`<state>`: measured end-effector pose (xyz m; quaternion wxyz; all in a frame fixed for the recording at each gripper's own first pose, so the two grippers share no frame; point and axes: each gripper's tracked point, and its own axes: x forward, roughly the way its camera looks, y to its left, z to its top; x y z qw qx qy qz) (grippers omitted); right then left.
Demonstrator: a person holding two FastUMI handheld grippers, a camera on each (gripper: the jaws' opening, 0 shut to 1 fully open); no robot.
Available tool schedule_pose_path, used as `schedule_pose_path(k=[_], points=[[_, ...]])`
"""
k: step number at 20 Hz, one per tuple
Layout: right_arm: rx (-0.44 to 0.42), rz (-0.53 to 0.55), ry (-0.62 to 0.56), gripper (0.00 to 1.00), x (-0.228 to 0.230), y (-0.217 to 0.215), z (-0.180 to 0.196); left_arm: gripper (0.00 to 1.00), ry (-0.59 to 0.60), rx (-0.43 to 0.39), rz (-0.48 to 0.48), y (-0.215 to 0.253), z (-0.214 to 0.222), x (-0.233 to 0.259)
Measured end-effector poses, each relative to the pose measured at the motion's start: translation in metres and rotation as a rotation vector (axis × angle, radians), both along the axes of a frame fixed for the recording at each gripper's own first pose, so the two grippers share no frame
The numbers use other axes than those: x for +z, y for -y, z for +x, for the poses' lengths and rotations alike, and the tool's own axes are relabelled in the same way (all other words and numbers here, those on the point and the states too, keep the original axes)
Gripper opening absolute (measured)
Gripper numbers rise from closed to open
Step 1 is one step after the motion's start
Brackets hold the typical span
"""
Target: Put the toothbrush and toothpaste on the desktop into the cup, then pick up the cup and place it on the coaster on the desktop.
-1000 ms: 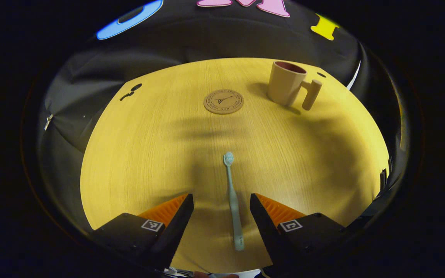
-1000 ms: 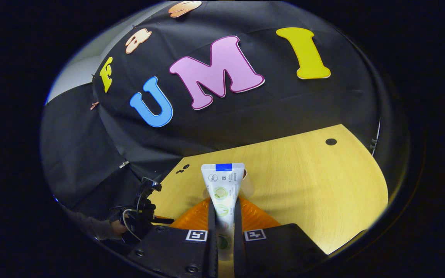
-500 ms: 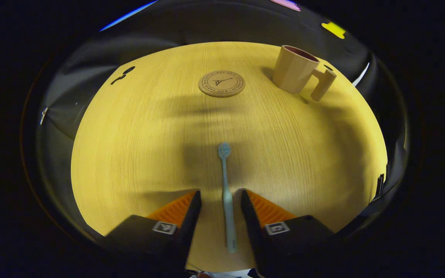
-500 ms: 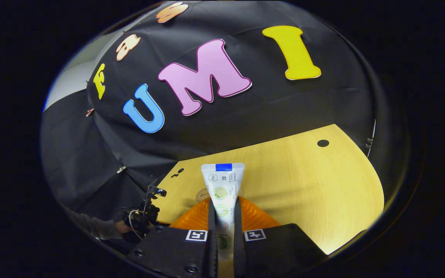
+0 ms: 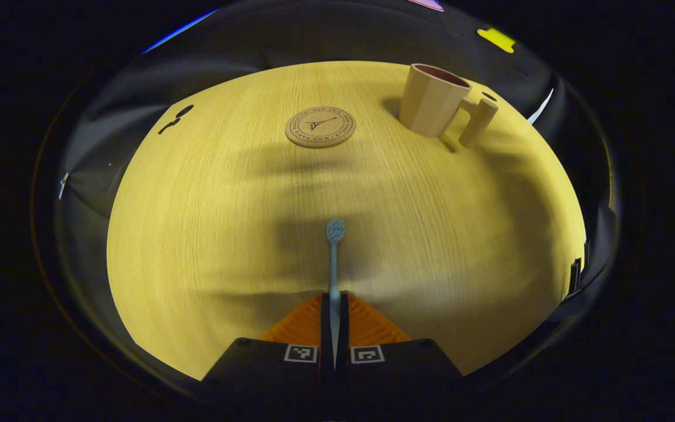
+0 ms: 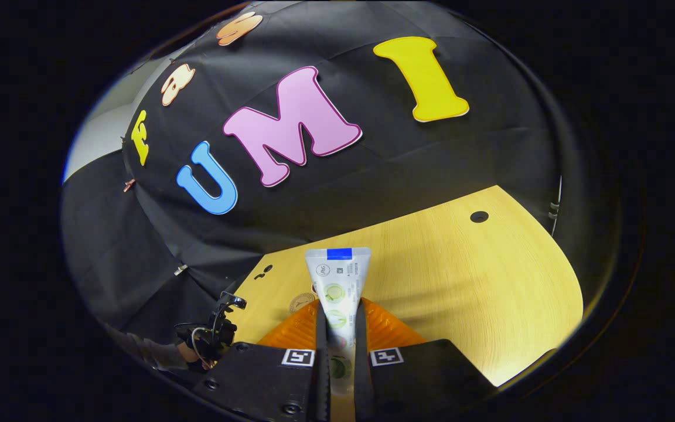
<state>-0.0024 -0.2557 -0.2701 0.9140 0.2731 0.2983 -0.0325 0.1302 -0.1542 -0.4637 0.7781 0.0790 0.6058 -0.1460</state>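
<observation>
The left gripper [image 5: 334, 328] is squeezed tight on the toothbrush [image 5: 334, 266], with both fingers pressing on the lower part of its thin handle. The brush head points away from the gripper, out over the yellow desktop [image 5: 208, 223]. I cannot tell if the brush is touching the desk or is just above it. The right gripper [image 6: 340, 346] is squeezed tight on the toothpaste [image 6: 338, 281], holding the tube near its bottom half, with the flat crimped end sticking up above the desk. The cup [image 5: 431, 99] stands upright at the far side of the desk with its open mouth up and its handle sticking out to the side. The round coaster [image 5: 320, 126] lies flat near it, with a gap between them. The toothbrush looks light, thin and stiff, so I think a grip low on the handle is fine, but it could spin between the fingers if it bumps the cup rim. The toothpaste tube looks soft and squashy, so I think a hard squeeze may dent it, and a hold on the fuller middle is safest. The cup looks hard and smooth and a bit heavier, so it may be best to take it by the handle or by the wall near the rim.
</observation>
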Motion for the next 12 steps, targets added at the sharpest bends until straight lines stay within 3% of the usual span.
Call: schedule_pose_path(k=[3, 6, 12], points=[[0.014, -0.004, 0.016, 0.20, 0.009, -0.007, 0.003, 0.06, 0.074, 0.012, -0.070, 0.015, 0.003, 0.020], [0.029, 0.021, 0.065, 0.20, 0.026, -0.018, 0.021, 0.06, 0.180, 0.069, -0.219, 0.044, 0.017, 0.065], [0.062, 0.078, 0.194, 0.19, 0.031, -0.030, 0.101, 0.06, 0.425, 0.158, -0.503, 0.094, 0.058, 0.158]])
